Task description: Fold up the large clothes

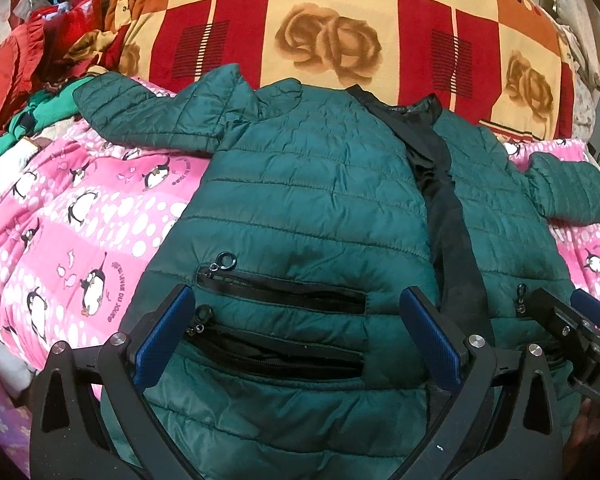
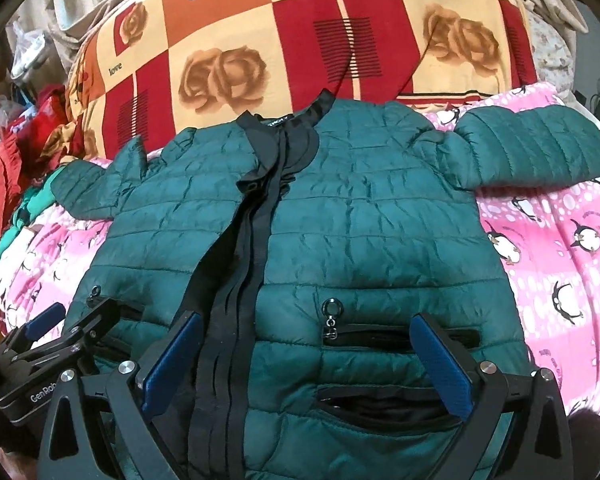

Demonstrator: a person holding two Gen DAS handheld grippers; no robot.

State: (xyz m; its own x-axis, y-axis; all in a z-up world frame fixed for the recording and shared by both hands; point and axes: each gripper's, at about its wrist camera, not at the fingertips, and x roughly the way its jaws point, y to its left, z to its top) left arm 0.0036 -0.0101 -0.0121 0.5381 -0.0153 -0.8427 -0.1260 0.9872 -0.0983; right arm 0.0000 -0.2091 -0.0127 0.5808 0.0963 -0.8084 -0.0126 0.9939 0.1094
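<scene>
A dark green quilted jacket (image 1: 312, 184) lies front up on a pink penguin blanket (image 1: 80, 208), collar away from me, black zip band down its middle, both sleeves spread out. It also shows in the right wrist view (image 2: 364, 216). My left gripper (image 1: 296, 332) is open, its blue pads over the jacket's left pocket zips near the hem. My right gripper (image 2: 308, 364) is open over the right pocket zips near the hem. Each gripper shows at the edge of the other's view: the right gripper (image 1: 580, 328), the left gripper (image 2: 56, 336).
A red, orange and cream rose-patterned quilt (image 1: 332, 36) is piled behind the jacket. Red and green clothes (image 1: 32, 64) are heaped at the far left. The pink blanket (image 2: 560, 248) extends on both sides of the jacket.
</scene>
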